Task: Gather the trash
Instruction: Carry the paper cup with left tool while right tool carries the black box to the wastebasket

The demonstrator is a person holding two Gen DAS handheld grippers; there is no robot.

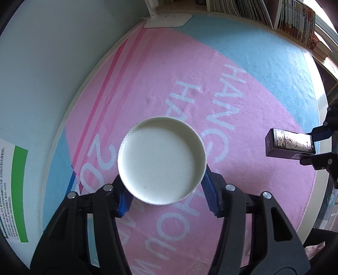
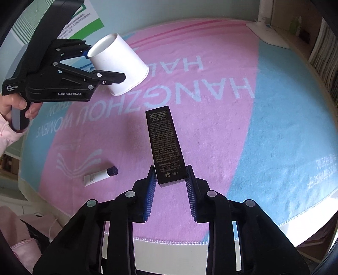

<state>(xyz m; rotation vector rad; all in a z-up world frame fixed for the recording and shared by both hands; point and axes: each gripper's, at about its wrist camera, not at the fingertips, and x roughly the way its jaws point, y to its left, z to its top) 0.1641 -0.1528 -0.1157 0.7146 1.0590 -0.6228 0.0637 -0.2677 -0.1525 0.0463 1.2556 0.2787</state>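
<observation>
My left gripper (image 1: 166,194) is shut on a white paper cup (image 1: 161,160), bottom toward the camera, held above the pink and blue towel (image 1: 243,118). The right wrist view shows the cup (image 2: 118,65) held sideways in the left gripper (image 2: 101,65). My right gripper (image 2: 171,176) is shut on a long black cosmetic box (image 2: 163,143) by its near end, above the towel (image 2: 274,118). The box (image 1: 289,146) and right gripper (image 1: 316,146) also show at the right of the left wrist view. A small white tube with a dark cap (image 2: 99,176) lies on the towel at left.
A white lamp base (image 1: 169,20) stands at the towel's far edge, also in the right wrist view (image 2: 268,33). Shelves of books (image 1: 295,21) run along the back. A green and white poster (image 1: 14,190) is on the wall at left.
</observation>
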